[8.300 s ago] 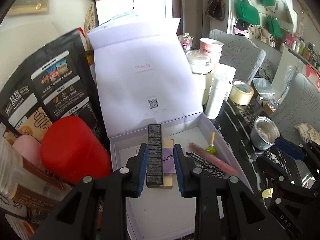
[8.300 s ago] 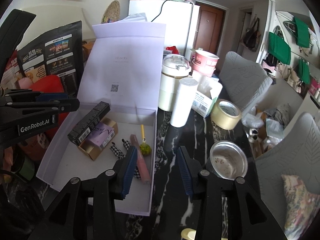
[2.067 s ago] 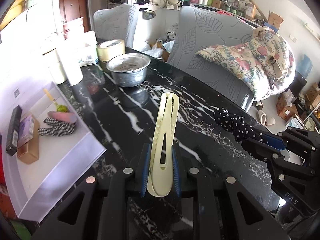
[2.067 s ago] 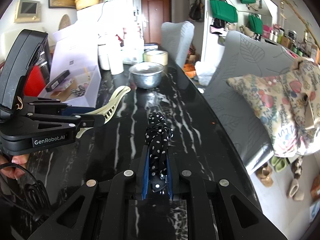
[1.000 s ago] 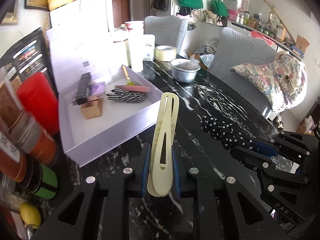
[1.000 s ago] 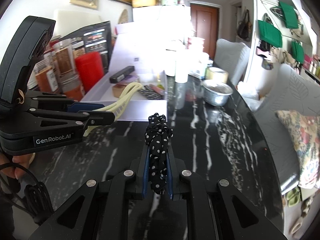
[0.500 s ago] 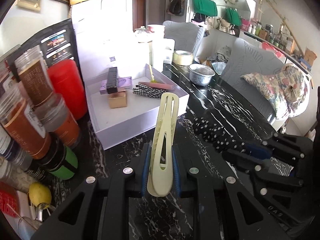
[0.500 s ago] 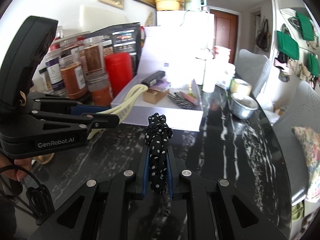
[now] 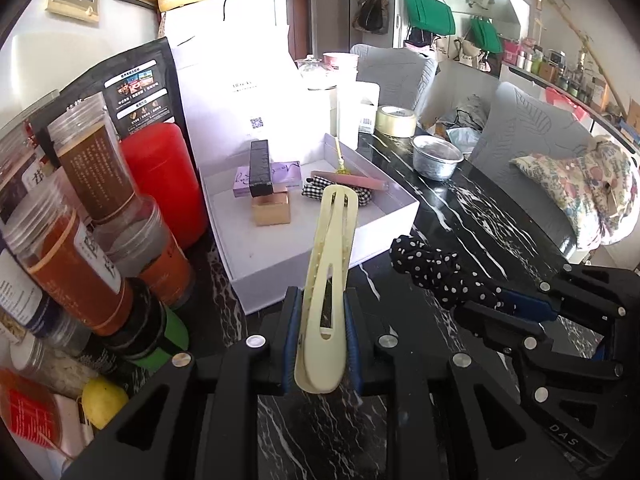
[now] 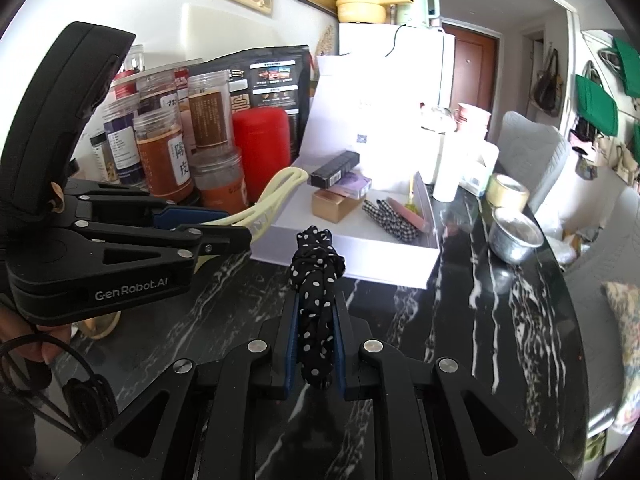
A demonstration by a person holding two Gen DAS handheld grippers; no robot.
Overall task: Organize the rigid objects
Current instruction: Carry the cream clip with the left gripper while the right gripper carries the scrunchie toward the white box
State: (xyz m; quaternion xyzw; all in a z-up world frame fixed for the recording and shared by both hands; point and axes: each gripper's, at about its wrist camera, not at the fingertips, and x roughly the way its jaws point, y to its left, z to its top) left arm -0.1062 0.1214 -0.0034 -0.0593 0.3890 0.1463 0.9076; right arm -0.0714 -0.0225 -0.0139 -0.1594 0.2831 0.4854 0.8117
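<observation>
A cream hair clip (image 9: 326,284) is clamped in the left gripper (image 9: 322,344) at lower centre; a polka-dot scrunchie (image 10: 316,304) is pinched in the right gripper (image 10: 316,344) — both short of the open white box (image 9: 320,256). Each item is best carried over the near wall and lowered onto bare floor, clear of the stacked cartons (image 9: 268,188) — then released.

A glossy black marble-look tabletop (image 9: 472,216) with white veins is reflecting light. A matt white cardboard box (image 9: 320,240) is sitting on it. A smooth cream plastic hair clip (image 9: 328,264), a soft polka-dot cloth scrunchie (image 10: 316,280) and a dull metal bowl (image 9: 437,157) are showing.
</observation>
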